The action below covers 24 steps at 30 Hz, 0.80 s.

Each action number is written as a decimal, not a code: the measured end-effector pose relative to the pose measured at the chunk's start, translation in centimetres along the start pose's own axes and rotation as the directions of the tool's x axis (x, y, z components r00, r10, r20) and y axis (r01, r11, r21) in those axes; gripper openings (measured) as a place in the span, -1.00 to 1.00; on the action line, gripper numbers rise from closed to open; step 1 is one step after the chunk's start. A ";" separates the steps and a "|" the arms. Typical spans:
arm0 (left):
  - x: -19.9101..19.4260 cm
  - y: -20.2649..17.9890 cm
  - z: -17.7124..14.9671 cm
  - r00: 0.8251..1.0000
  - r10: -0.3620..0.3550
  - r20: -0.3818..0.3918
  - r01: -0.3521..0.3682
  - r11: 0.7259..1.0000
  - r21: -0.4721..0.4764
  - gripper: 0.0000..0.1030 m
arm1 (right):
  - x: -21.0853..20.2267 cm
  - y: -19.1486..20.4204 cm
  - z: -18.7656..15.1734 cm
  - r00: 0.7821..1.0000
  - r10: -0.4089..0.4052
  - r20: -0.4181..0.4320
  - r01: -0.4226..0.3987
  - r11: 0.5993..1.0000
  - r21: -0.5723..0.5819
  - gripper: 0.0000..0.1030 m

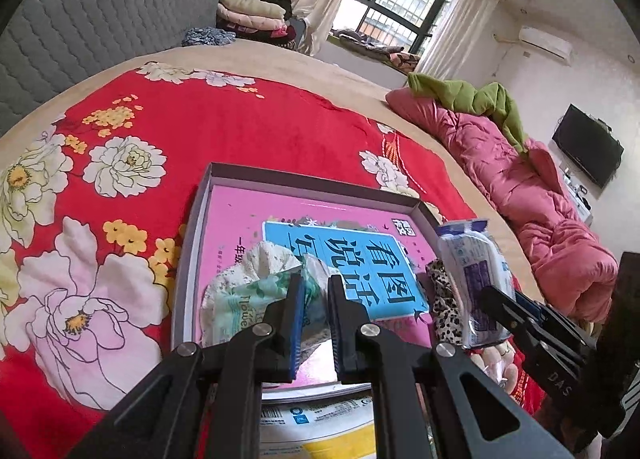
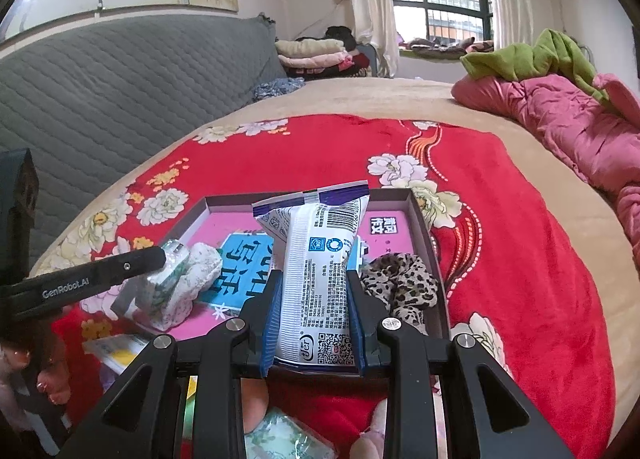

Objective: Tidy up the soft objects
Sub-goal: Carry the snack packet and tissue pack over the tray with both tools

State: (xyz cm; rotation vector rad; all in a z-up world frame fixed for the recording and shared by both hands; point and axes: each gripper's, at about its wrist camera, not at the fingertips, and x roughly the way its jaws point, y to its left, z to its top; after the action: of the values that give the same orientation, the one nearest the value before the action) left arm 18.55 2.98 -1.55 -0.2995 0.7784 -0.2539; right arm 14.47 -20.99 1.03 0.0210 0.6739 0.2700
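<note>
A shallow grey box (image 1: 320, 183) (image 2: 412, 199) lies on the red flowered blanket, lined with a pink book and a blue book (image 1: 360, 255). My left gripper (image 1: 314, 287) is shut on a green tissue pack (image 1: 256, 299) (image 2: 172, 275) that rests on a white floral cloth (image 1: 272, 255) (image 2: 200, 263) in the box's left part. My right gripper (image 2: 314, 283) (image 1: 504, 307) is shut on a white and purple plastic packet (image 2: 316, 259) (image 1: 476, 271), held upright above the box's near right side. A leopard-print scrunchie (image 2: 404, 283) (image 1: 444, 303) lies in the box's right corner.
A pink quilt (image 2: 560, 119) with a green cloth (image 2: 540, 55) lies along the bed's right. A grey padded headboard (image 2: 120, 79) stands at the left. Folded clothes (image 2: 316, 55) are stacked at the back. Another tissue pack (image 2: 280, 439) and a plush toy (image 2: 40, 371) lie near me.
</note>
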 end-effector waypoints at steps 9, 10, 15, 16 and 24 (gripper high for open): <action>0.7 -0.6 -0.5 1.000 -0.001 -0.030 0.002 1.000 0.025 -0.77 | 1.2 -0.1 -0.4 0.999 -0.014 -0.031 0.014 1.000 0.002 -0.41; 0.8 -0.6 -0.5 0.999 -0.004 -0.036 0.004 1.000 0.025 -0.77 | 1.3 -0.1 -0.5 0.999 -0.015 -0.035 0.015 1.000 0.001 -0.41; 1.3 -0.7 -0.8 0.998 0.001 -0.057 0.001 1.000 0.031 -0.78 | 1.7 -0.2 -0.7 0.999 -0.018 -0.048 0.018 1.000 0.001 -0.41; 1.3 -0.8 -0.8 0.998 0.001 -0.059 0.001 1.000 0.031 -0.78 | 1.8 -0.2 -0.7 0.999 -0.020 -0.050 0.020 1.000 -0.002 -0.41; 1.5 -0.6 -0.9 0.997 -0.003 -0.072 0.004 1.000 0.026 -0.79 | 2.9 0.5 -1.0 0.996 -0.017 -0.086 0.015 0.999 -0.028 -0.41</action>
State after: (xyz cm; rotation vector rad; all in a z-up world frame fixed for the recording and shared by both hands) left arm 18.86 1.74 -2.94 -0.2686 0.8451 -0.2789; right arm 15.94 -19.87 -1.49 -0.0226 0.7560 0.2660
